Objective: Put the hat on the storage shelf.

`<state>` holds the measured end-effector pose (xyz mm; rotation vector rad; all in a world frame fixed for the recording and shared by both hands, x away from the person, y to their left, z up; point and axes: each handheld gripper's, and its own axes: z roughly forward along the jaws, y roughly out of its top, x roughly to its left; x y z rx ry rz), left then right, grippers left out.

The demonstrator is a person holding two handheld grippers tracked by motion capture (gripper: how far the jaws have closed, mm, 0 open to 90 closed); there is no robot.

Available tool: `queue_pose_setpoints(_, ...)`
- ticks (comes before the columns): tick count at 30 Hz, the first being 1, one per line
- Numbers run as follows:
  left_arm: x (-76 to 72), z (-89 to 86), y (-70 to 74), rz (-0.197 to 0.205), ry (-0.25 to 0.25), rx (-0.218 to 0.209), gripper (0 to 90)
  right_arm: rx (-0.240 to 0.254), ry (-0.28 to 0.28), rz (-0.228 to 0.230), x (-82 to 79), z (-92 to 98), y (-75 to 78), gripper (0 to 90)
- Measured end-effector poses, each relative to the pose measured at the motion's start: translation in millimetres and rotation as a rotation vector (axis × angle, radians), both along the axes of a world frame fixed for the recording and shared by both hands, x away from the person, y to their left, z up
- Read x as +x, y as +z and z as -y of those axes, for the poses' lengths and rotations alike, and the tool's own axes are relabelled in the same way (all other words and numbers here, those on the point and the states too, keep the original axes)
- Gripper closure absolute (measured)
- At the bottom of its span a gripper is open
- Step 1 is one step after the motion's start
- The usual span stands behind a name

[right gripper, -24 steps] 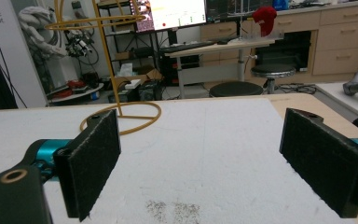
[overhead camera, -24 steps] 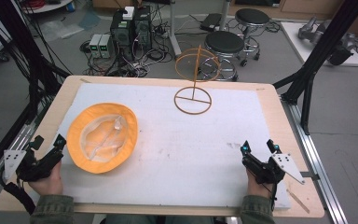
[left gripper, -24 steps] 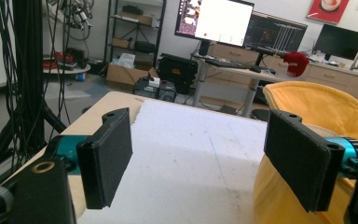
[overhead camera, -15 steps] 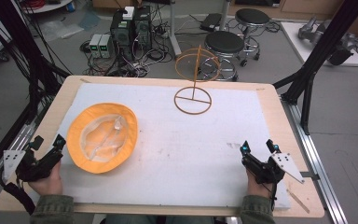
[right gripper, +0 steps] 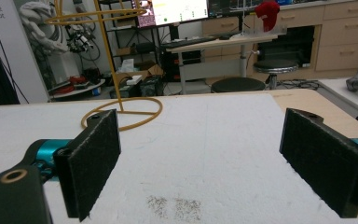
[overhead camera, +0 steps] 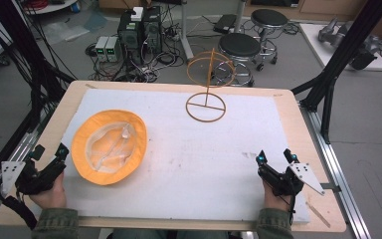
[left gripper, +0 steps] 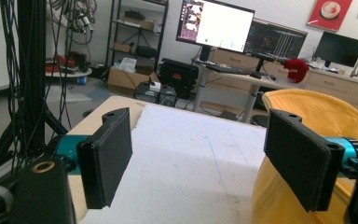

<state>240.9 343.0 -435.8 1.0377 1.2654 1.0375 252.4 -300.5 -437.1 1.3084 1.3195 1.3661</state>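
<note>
You are holding both tools, left tool and right tool, with jaws apart, resting at the table's near corners beside the orange hat.

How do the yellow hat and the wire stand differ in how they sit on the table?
The yellow hat lies flat, crown down with its pale lining facing up; the wire stand is upright, a ring base with a post carrying a second ring. The hat is solid fabric, the stand an open frame. The hat sits by the left gripper, the stand at the far edge. Both are yellow-orange and round.
</note>
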Motion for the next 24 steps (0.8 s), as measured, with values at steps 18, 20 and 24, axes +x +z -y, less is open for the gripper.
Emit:
queue_pose_setpoints(18, -2.0, 3.6, 32.0, 0.097, -0.053, 0.014, 22.8, -0.002, 0.011, -0.004, 0.7, -1.2, -0.4, 11.3)
queue_pose_setpoints(20, -1.1, 3.4, 34.8, 0.090, -0.072, 0.015, 23.1, 0.009, 0.015, 0.006, -0.7, -1.5, 1.1, 11.3)
queue_pose_setpoints(24, 5.5, 2.5, 39.4, 0.044, -0.108, 0.037, 23.7, 0.005, 0.018, 0.033, -3.2, -3.2, 4.4, 11.4)
